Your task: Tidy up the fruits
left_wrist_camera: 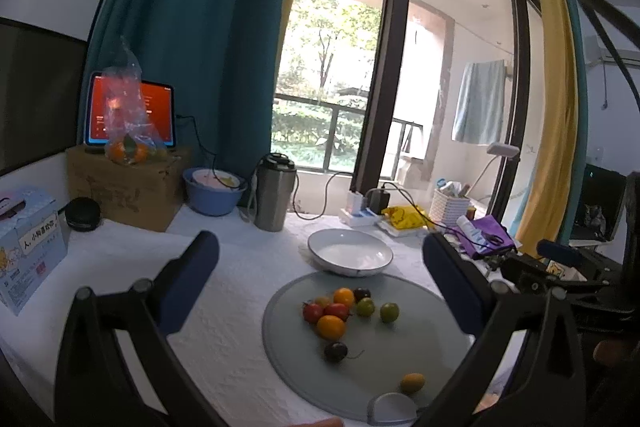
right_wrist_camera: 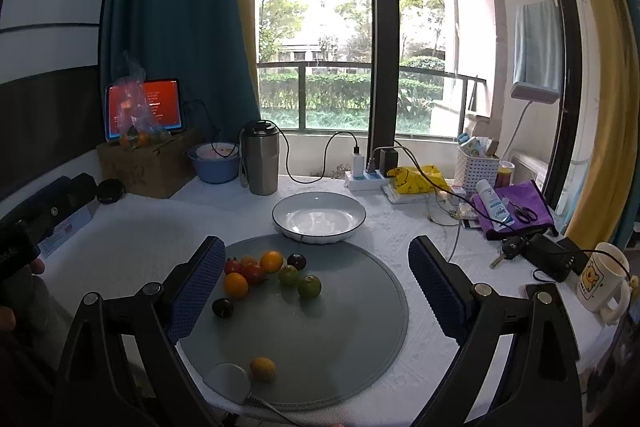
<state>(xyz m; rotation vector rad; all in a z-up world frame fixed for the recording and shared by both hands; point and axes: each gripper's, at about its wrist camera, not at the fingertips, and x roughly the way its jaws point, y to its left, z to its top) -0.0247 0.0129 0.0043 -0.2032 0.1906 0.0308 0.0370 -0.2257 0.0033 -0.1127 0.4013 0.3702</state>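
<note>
Several cherry tomatoes, red, orange, green and dark purple, lie in a cluster (left_wrist_camera: pixel 340 311) (right_wrist_camera: pixel 264 275) on a round grey mat (left_wrist_camera: pixel 400 359) (right_wrist_camera: pixel 352 311). One yellow tomato (left_wrist_camera: pixel 412 382) (right_wrist_camera: pixel 262 368) lies alone near the mat's front edge. An empty white plate (left_wrist_camera: pixel 350 251) (right_wrist_camera: pixel 319 217) with a dark rim stands just behind the mat. My left gripper (left_wrist_camera: pixel 320 259) is open and empty above the table, short of the fruit. My right gripper (right_wrist_camera: pixel 316 267) is open and empty over the mat.
At the back stand a steel tumbler (left_wrist_camera: pixel 275 195) (right_wrist_camera: pixel 261 157), a blue bowl (left_wrist_camera: pixel 214 191), a cardboard box (left_wrist_camera: pixel 128 187) with a bag of oranges and a tablet. A power strip with cables (right_wrist_camera: pixel 368 177), a white basket, purple cloth and a mug (right_wrist_camera: pixel 604 275) lie right.
</note>
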